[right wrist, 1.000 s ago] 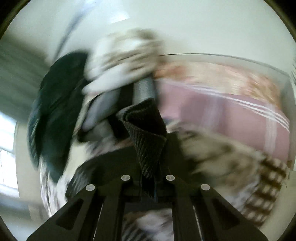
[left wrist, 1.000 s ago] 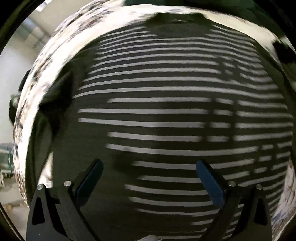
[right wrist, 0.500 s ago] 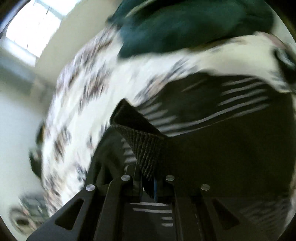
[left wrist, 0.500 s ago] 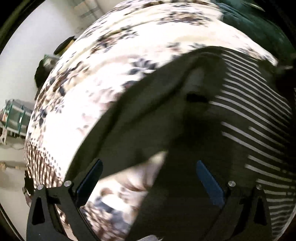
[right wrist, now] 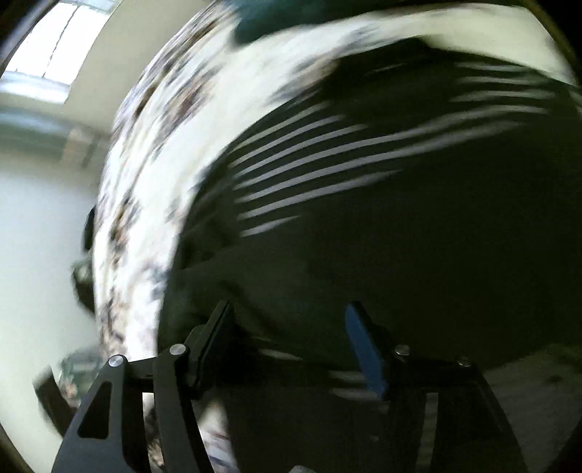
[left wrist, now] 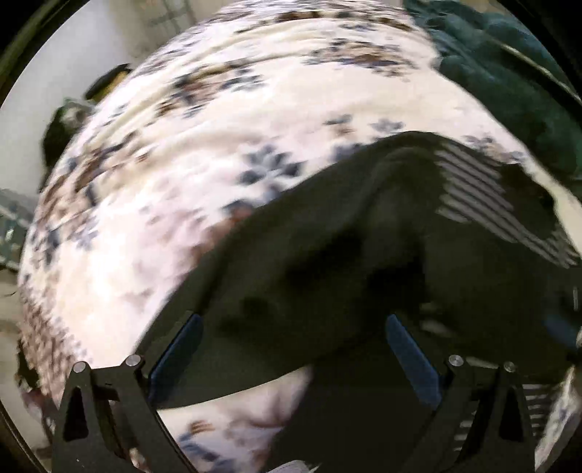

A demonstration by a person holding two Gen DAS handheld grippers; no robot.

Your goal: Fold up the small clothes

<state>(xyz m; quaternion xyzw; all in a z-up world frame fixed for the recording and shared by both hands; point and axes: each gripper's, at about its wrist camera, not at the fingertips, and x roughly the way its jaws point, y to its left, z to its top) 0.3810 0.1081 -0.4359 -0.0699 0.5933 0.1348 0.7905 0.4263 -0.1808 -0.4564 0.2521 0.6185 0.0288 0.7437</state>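
Observation:
A black sweater with thin white stripes (left wrist: pixel 473 189) lies on a floral bedspread (left wrist: pixel 218 145). In the left wrist view its plain dark sleeve (left wrist: pixel 309 262) runs across the lower middle. My left gripper (left wrist: pixel 291 320) hangs open above that sleeve with nothing between its pads. In the right wrist view the sweater (right wrist: pixel 327 156) fills the picture, with a dark folded part (right wrist: pixel 400 254) on top of the stripes. My right gripper (right wrist: pixel 287 307) hovers over this dark part. Its jaws are opening, and no cloth is pinched between the pads. Both views are blurred.
A dark green blanket (left wrist: pixel 509 72) is bunched at the far right edge of the bed, seen again at the top of the right wrist view (right wrist: pixel 254 25). The bedspread (right wrist: pixel 145 182) ends at the left, with floor and a bright window (right wrist: pixel 54 54) beyond.
My left gripper slid from over the striped front to the sleeve at the sweater's left side. My right gripper carried the knitted cuff across the sweater, then let go of it and spread its jaws.

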